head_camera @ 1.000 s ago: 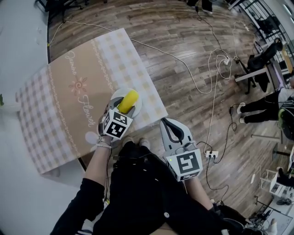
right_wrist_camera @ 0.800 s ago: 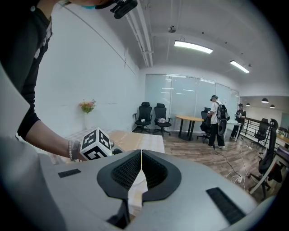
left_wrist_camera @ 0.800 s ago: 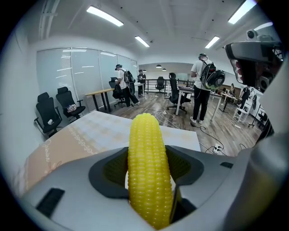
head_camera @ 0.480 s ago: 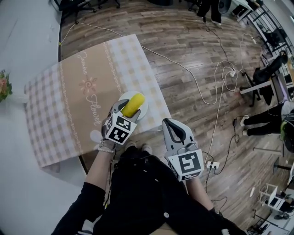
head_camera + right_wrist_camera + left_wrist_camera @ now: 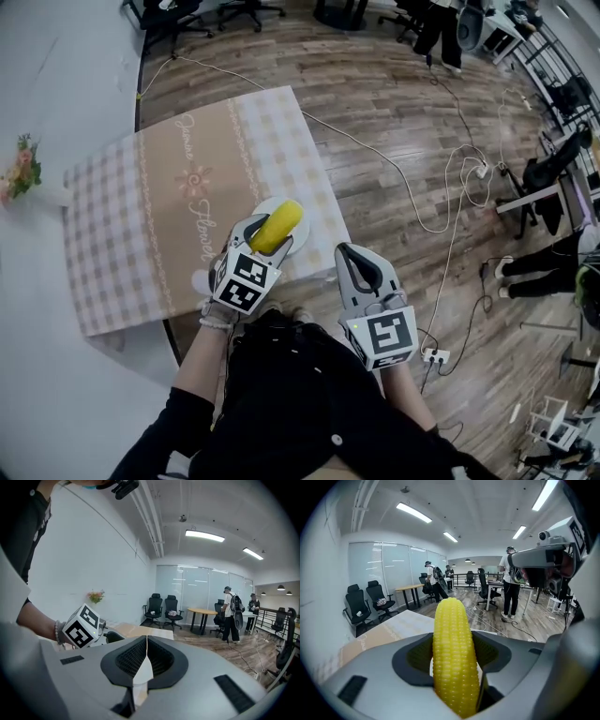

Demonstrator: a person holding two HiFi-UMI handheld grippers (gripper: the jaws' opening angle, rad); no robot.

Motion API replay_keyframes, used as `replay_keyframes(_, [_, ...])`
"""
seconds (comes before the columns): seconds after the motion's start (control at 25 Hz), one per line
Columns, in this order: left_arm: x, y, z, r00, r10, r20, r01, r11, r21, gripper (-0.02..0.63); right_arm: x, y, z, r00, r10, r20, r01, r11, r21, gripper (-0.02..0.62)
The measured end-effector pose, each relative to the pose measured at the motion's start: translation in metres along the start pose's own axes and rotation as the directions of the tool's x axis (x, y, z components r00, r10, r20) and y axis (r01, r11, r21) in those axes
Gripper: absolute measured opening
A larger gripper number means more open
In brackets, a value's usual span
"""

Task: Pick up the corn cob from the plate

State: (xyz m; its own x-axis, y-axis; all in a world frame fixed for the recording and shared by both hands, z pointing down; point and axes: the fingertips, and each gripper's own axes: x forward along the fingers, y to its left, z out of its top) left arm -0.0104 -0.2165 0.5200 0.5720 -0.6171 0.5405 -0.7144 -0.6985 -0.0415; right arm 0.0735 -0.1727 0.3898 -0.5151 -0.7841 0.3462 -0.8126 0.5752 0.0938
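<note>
A yellow corn cob is clamped between the jaws of my left gripper, lifted above the white plate near the table's near right corner. In the left gripper view the corn cob stands lengthwise between the grey jaws, its tip pointing away. My right gripper hangs over the floor to the right of the table, shut with nothing in it; its jaws meet along one line.
The table carries a beige and checked cloth. A small flower bunch sits at the far left. Cables run over the wooden floor at right. Office chairs and people stand farther off.
The head view has shifted, so table and plate sit slightly higher and to the right. The left gripper keeps the corn over the plate; the right gripper has barely moved.
</note>
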Motion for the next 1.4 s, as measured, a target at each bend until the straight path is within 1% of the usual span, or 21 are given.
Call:
replay_keyframes(0.12, [-0.011, -0.001, 0.007, 1.000, 0.007, 0.021, -0.007, 1.000, -0.005, 0.253, 0.003, 0.003, 0.005, 1.000, 0.017, 0.007, -0.017, 1.000, -0.007, 0.042])
replay_keyframes(0.28, [-0.027, -0.003, 0.020, 0.998, 0.019, 0.057, -0.018, 1.000, -0.010, 0.253, 0.009, 0.005, 0.013, 0.999, 0.037, 0.039, -0.036, 0.999, -0.015, 0.042])
replay_keyframes(0.44, [-0.045, -0.001, 0.033, 0.995, 0.038, 0.093, -0.036, 0.999, -0.021, 0.253, 0.013, 0.007, 0.025, 0.998, 0.047, 0.034, -0.046, 0.998, -0.031, 0.043])
replay_keyframes(0.56, [-0.059, -0.001, 0.048, 0.992, 0.045, 0.121, -0.045, 0.999, -0.003, 0.253, 0.014, 0.010, 0.029, 0.996, 0.072, 0.056, -0.069, 0.997, -0.042, 0.043])
replay_keyframes(0.72, [-0.074, -0.002, 0.056, 0.988, 0.054, 0.144, -0.055, 0.998, 0.000, 0.253, 0.015, 0.011, 0.033, 0.993, 0.085, 0.080, -0.082, 0.996, -0.040, 0.043])
replay_keyframes(0.96, [-0.094, -0.006, 0.069, 0.981, 0.079, 0.176, -0.085, 0.996, 0.028, 0.253, 0.015, 0.011, 0.038, 0.992, 0.098, 0.077, -0.094, 0.994, -0.058, 0.043])
replay_keyframes(1.24, [-0.109, -0.006, 0.079, 0.973, 0.101, 0.206, -0.106, 0.994, 0.014, 0.253, 0.014, 0.011, 0.050, 0.991, 0.099, 0.092, -0.093, 0.993, -0.067, 0.043])
replay_keyframes(1.4, [-0.117, -0.006, 0.084, 0.968, 0.118, 0.223, -0.126, 0.992, 0.022, 0.253, 0.012, 0.019, 0.056, 0.984, 0.135, 0.112, -0.125, 0.988, -0.092, 0.043])
